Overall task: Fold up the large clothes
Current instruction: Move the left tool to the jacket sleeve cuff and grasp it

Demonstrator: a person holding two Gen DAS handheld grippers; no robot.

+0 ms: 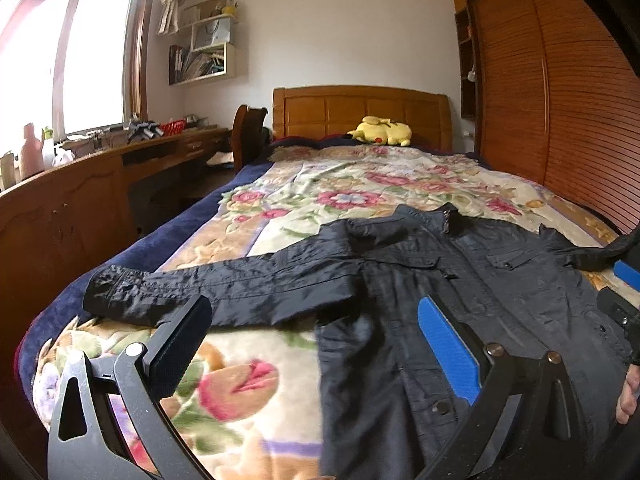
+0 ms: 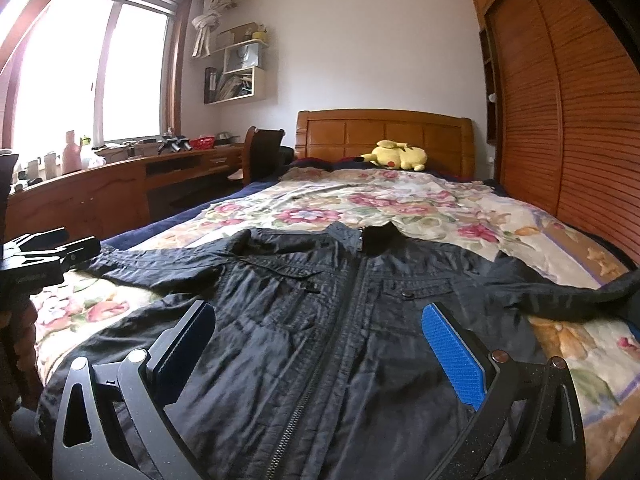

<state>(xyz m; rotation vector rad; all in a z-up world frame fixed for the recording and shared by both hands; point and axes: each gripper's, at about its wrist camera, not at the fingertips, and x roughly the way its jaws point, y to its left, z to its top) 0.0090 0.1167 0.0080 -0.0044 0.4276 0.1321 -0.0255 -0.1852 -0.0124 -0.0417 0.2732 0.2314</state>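
Note:
A black zip-up jacket [image 1: 460,280] lies face up on the floral bedspread [image 1: 320,188], collar toward the headboard, both sleeves spread sideways. My left gripper [image 1: 312,320] is open and empty, above the jacket's left side near its left sleeve [image 1: 208,288]. My right gripper [image 2: 316,328] is open and empty, above the jacket's [image 2: 320,320] lower front, straddling the zip. The right sleeve [image 2: 580,300] stretches toward the wardrobe side. The right gripper also shows at the right edge of the left wrist view [image 1: 624,296], and the left gripper at the left edge of the right wrist view [image 2: 48,256].
A yellow plush toy [image 1: 382,130] lies by the wooden headboard [image 1: 360,112]. A wooden desk [image 1: 100,184] with clutter and a chair [image 1: 250,132] stand left of the bed under the window. A slatted wardrobe [image 1: 560,100] runs along the right.

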